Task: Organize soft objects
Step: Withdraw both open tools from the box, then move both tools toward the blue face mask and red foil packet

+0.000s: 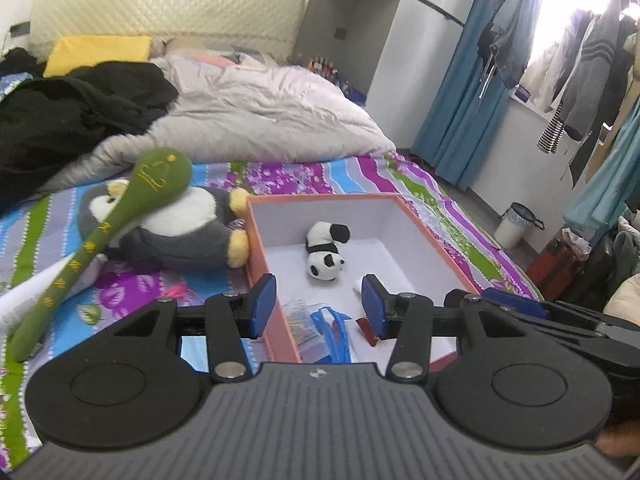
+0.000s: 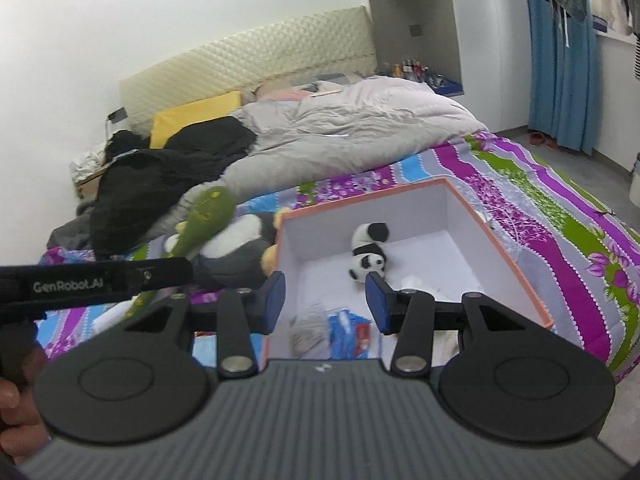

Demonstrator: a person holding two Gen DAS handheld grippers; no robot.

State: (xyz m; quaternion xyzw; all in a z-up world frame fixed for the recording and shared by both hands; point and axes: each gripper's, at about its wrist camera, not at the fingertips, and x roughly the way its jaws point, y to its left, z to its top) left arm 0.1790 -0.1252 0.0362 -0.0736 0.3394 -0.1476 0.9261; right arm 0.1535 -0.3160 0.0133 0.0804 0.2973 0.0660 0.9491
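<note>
An orange box [image 1: 320, 199] [image 2: 500, 240] with a white inside stands on the bed. In it lies a small panda plush [image 1: 326, 251] [image 2: 370, 252], with papers and a blue packet [image 1: 332, 330] [image 2: 344, 328] at its near end. Left of the box a grey and white penguin plush [image 1: 188, 228] [image 2: 240, 252] lies on the bedspread, and a long green plush [image 1: 104, 232] [image 2: 204, 220] rests across it. My left gripper [image 1: 320, 306] hovers open above the box's near end, holding nothing. My right gripper [image 2: 326, 302] is open and empty too, close beside it.
A grey duvet [image 1: 260, 112] [image 2: 352, 128], black clothes [image 1: 68, 108] [image 2: 168, 172] and a yellow pillow [image 1: 96, 54] [image 2: 192, 118] lie further up the bed. Blue curtains [image 1: 472, 100], hanging clothes and a bin [image 1: 516, 226] stand to the right.
</note>
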